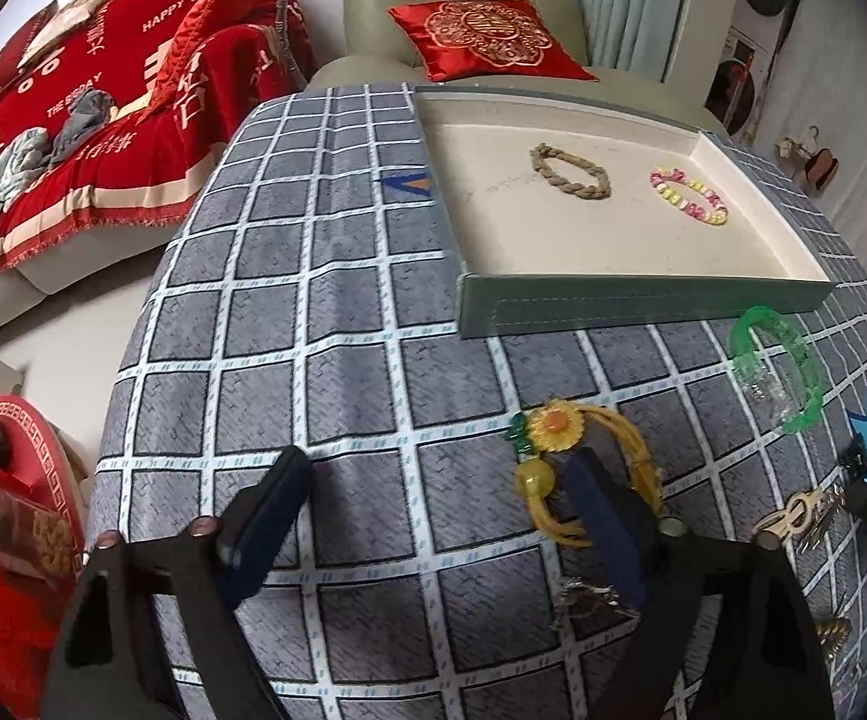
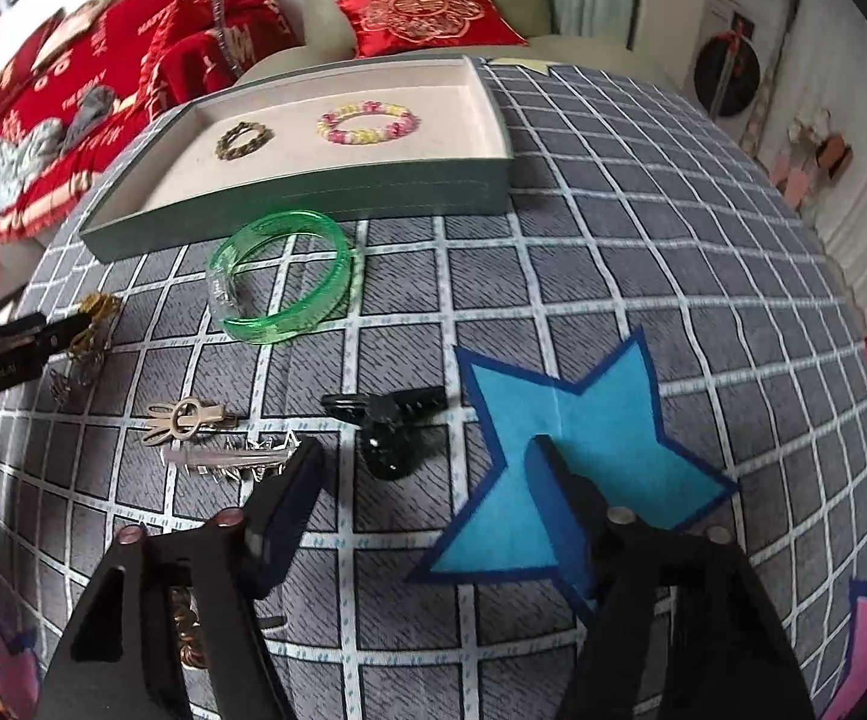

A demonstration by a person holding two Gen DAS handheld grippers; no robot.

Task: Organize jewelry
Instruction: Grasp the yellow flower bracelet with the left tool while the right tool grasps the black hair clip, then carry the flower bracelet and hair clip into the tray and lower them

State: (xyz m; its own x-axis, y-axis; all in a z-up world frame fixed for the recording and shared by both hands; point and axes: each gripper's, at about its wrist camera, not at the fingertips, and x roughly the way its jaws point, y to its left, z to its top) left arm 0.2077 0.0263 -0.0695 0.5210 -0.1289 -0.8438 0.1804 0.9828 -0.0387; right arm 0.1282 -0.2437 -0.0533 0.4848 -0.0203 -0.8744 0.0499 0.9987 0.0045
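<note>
Two bracelets (image 2: 367, 121) in tray (image 2: 289, 207); bangle (image 2: 280, 282) seemingly just before it.

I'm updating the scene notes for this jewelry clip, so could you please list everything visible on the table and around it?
tray: one, grey-green with cream lining, far side of the table
braided bracelet: one, tan, in the tray
beaded bracelet: one, pink and yellow, in the tray
bangle: one, clear green, on the tablecloth in front of the tray
sunflower bracelet: one, yellow, on the tablecloth by the left gripper
hair claw: one, black, on the tablecloth
hair clips: two, gold and silver, left of the claw
star patch: one, blue, on the tablecloth
tablecloth: one, grey with white grid
cushion: one, red, on the chair
left gripper: black, open
right gripper: black, open
</note>
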